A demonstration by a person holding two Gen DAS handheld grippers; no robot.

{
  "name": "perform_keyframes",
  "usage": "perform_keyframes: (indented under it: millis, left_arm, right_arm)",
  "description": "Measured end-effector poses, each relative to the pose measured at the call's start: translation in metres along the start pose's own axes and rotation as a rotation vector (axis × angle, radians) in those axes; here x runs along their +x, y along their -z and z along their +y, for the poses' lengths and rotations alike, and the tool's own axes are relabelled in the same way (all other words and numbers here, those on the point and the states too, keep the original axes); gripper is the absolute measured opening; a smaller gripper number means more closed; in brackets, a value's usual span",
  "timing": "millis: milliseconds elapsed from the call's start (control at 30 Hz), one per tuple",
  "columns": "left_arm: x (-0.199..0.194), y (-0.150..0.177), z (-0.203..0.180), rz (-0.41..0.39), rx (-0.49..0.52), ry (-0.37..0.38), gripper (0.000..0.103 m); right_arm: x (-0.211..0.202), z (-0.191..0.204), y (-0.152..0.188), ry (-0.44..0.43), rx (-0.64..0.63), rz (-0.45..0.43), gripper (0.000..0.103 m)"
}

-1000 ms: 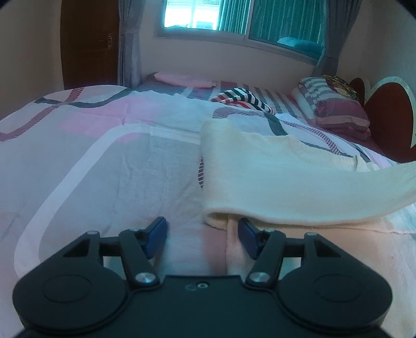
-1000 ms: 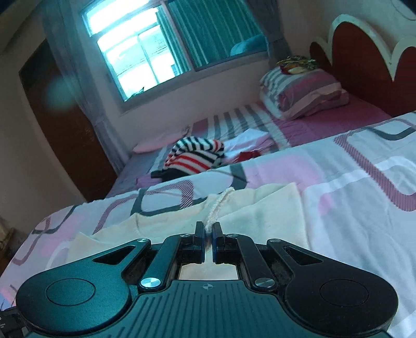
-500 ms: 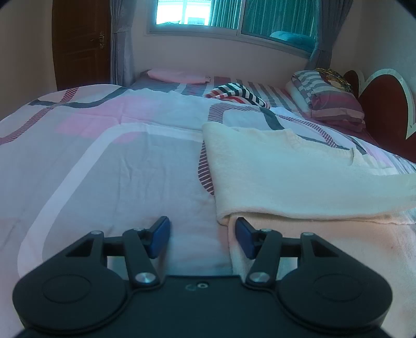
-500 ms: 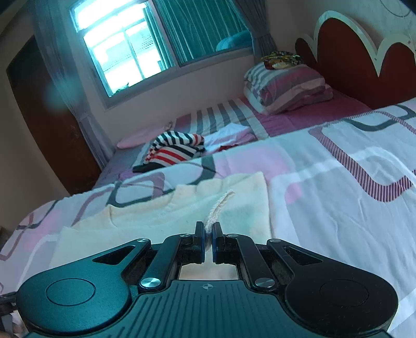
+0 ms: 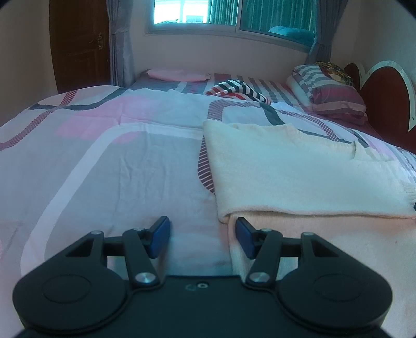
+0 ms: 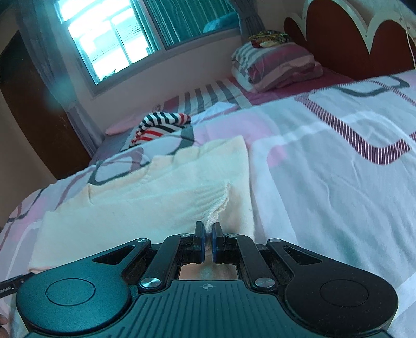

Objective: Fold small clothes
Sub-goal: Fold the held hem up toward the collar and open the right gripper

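A cream knit sweater (image 5: 299, 176) lies on the bed, its sleeve folded across the body. In the right wrist view the sweater (image 6: 145, 205) lies flat and its ribbed cuff (image 6: 217, 208) runs into my right gripper (image 6: 207, 243), which is shut on the cuff low over the garment. My left gripper (image 5: 202, 236) is open and empty, low over the bed at the sweater's near left edge, with its right finger (image 5: 244, 240) over the fabric.
The patterned pink, white and grey bedspread (image 5: 109, 166) covers the bed. A striped garment (image 5: 239, 91) and a striped pillow (image 5: 330, 93) lie at the far side. A red headboard (image 5: 384, 101) stands at right. A window (image 5: 208, 13) and a door (image 5: 78, 46) stand behind.
The right gripper has carried the cuff across and lowered it, so the sleeve now lies flat over the sweater body. The left gripper stayed open and rose slightly.
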State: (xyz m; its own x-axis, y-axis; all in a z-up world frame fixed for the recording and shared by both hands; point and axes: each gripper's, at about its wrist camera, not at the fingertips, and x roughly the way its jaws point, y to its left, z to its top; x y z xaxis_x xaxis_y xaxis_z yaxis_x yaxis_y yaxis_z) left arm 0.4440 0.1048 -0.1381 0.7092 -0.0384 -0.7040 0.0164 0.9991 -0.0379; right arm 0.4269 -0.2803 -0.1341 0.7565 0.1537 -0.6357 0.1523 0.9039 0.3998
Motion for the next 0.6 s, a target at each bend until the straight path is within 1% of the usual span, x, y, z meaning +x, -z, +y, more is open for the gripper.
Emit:
perform_keyframes:
  millis: [67,133,167,233,267,300,333,367,400,467,500,533,567,600]
  left_arm:
    - [0.0,0.0,-0.001,0.0,0.003,-0.001,0.055]
    - [-0.003,0.002,-0.001,-0.001,0.021,0.004,0.057]
    - [-0.009,0.004,0.002,-0.016,0.019,-0.001,0.06]
    - [-0.025,0.004,0.002,-0.08,0.019,-0.005,0.061]
    - [-0.03,0.001,-0.004,-0.103,0.026,0.003,0.061]
    - [-0.031,-0.005,-0.015,-0.115,0.044,0.02,0.061]
    - [-0.028,-0.011,-0.032,-0.119,0.075,0.041,0.063]
    - [-0.023,-0.016,-0.048,-0.116,0.108,0.067,0.071]
    - [-0.016,-0.02,-0.068,-0.097,0.142,0.097,0.075]
    - [-0.001,-0.022,-0.098,-0.066,0.19,0.143,0.076]
    - [0.007,-0.019,-0.108,-0.049,0.218,0.143,0.077]
    - [0.015,-0.014,-0.109,-0.031,0.239,0.126,0.077]
    - [0.019,-0.01,-0.103,-0.015,0.247,0.124,0.077]
    - [0.018,-0.007,-0.093,-0.021,0.243,0.132,0.077]
  right_arm:
    - [0.003,-0.003,0.001,-0.008,0.0,0.002,0.004]
    - [0.002,-0.004,0.001,-0.003,-0.014,-0.002,0.004]
    - [-0.001,-0.005,0.0,0.012,-0.011,-0.011,0.005]
    - [-0.017,-0.008,-0.003,0.1,0.018,-0.067,0.006]
    - [-0.026,-0.008,-0.004,0.114,0.025,-0.104,0.006]
    - [-0.029,-0.003,-0.004,0.08,0.02,-0.114,0.006]
    - [-0.026,0.008,-0.004,0.045,0.0,-0.099,0.006]
    - [-0.019,0.023,-0.003,0.021,-0.035,-0.082,0.006]
    - [-0.009,0.041,0.0,-0.01,-0.082,-0.061,0.006]
    - [0.01,0.071,0.009,-0.076,-0.144,-0.012,0.006]
    - [0.018,0.082,0.015,-0.09,-0.175,0.016,0.006]
    - [0.025,0.087,0.02,-0.08,-0.2,0.04,0.006]
    - [0.027,0.086,0.023,-0.06,-0.213,0.048,0.006]
    - [0.026,0.076,0.023,-0.03,-0.205,0.043,0.005]
